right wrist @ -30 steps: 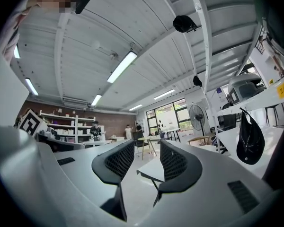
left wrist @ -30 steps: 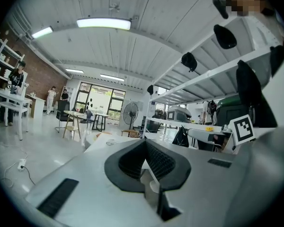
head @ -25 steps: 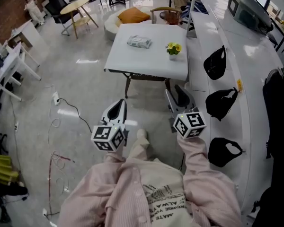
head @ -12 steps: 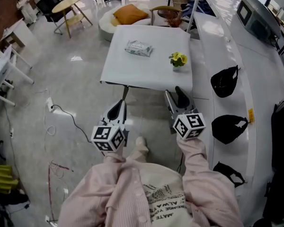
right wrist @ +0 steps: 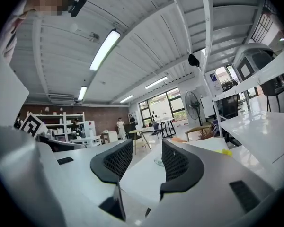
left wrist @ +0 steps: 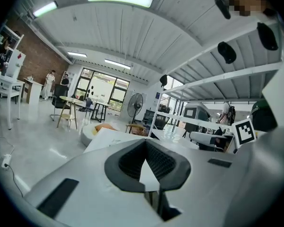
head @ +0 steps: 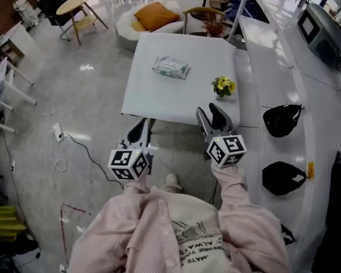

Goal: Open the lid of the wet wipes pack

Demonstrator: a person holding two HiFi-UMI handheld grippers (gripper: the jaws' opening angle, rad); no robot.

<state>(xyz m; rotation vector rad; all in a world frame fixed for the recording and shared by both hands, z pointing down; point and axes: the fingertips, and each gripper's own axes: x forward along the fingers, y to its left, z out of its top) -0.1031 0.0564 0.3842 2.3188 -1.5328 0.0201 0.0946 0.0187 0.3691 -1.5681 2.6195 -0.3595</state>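
The left tool has its jaws closed tip to tip, with nothing between them. The right tool stands wide apart and empty; its jaws have just been opening. Both point toward the white counter, the left tool's tips about at its near edge beside the near-left corner, and the right tool's tips over that same edge further along.

The wet wipes pack lies flat on the counter's far half, lid side not readable from here. It is well ahead of the left tool and ahead and to the left of the right tool, with bare counter top all the way between.

A small pot of yellow flowers stands just ahead of the right tool, slightly to its right, near the counter's right edge. Right of that tool runs a long white shelf, close alongside the counter. Left of the left tool the floor lies open, with a loose cable across it.
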